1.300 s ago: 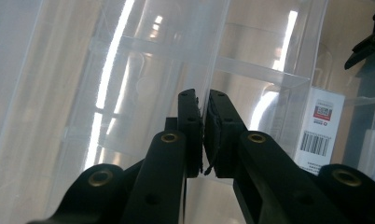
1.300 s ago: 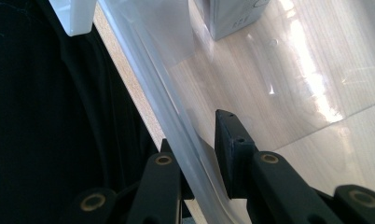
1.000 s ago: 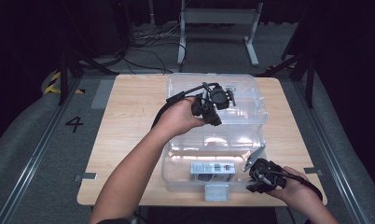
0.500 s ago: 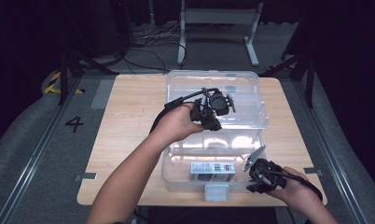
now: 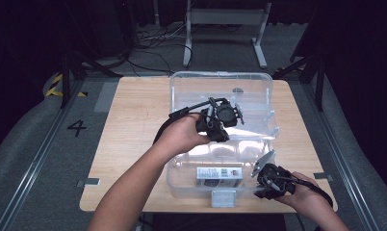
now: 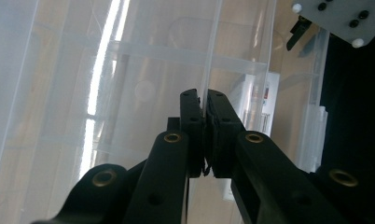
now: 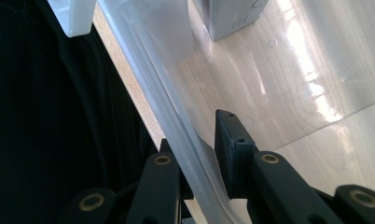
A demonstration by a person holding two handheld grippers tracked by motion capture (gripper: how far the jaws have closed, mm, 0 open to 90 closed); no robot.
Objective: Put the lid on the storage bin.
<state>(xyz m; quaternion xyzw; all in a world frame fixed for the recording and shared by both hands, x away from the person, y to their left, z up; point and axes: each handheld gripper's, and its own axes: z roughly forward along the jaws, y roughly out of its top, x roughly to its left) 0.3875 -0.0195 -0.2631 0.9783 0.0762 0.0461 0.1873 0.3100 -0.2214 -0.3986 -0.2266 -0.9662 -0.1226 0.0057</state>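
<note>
The clear plastic storage box sits on the light wooden table with its clear hinged lid swung up behind it. The left gripper pinches the lid's thin edge between nearly closed jaws, probably to swing it. The right gripper clamps the box's near right wall, likely bracing it; a small white labelled carton lies inside.

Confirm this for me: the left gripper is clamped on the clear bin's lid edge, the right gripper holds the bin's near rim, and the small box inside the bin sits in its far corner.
One detail is wrong. In the high view the small box lies against the near wall of the clear bin, not in its far corner. The rest stands: the left gripper is clamped on the lid edge, and the right gripper holds the near rim.
</note>
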